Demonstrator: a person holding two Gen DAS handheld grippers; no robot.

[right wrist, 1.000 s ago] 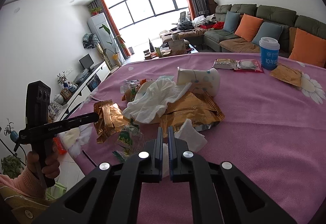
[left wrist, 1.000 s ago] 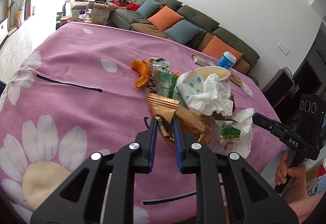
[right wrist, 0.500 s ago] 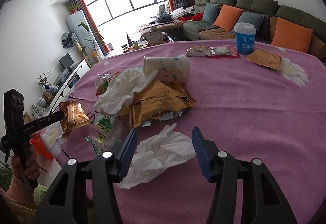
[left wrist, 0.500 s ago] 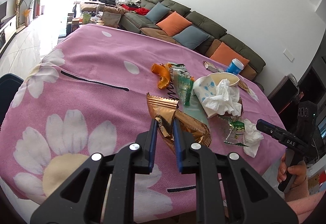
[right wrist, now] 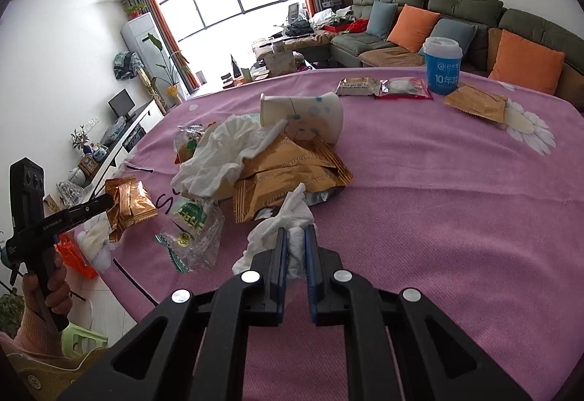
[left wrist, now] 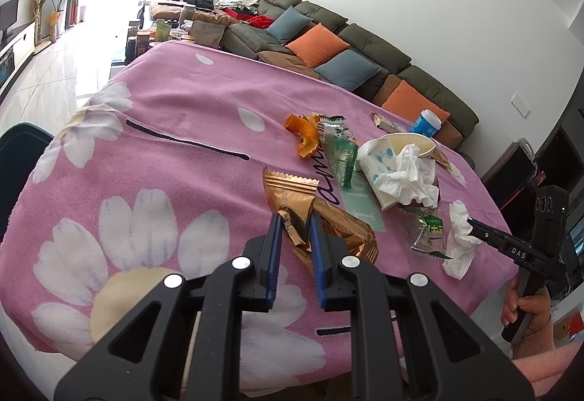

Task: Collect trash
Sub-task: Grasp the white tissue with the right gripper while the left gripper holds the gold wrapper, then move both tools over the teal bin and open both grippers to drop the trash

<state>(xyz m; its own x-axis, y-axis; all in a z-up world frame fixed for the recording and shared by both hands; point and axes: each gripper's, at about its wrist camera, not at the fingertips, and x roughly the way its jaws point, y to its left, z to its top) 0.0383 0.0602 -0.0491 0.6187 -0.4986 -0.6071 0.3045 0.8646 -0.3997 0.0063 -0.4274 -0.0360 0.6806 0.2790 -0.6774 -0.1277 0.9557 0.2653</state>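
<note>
Colours and patterns, table litter

Tablecloth (right wrist: 438, 200): pink, white daisies with cream centres, thin black strokes. Held wrapper (left wrist: 292, 193): metallic gold-bronze, fine print. Tissue (right wrist: 288, 218): plain white. Tipped paper cup (right wrist: 306, 112): white with pale blue-green dots. Peel (left wrist: 303, 138): orange. Sachet (left wrist: 339, 152): green and white. Upright cup (right wrist: 442, 67): blue, white lid, white lettering. Gripper pads (left wrist: 273, 247): blue on black bodies. Sofa (right wrist: 463, 10): olive, with orange and grey-blue cushions.

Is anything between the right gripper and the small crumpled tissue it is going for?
No. The right gripper is shut on the small crumpled tissue, its pads pressing the paper. The gold wrapper pile lies just beyond it, not in between.
</note>
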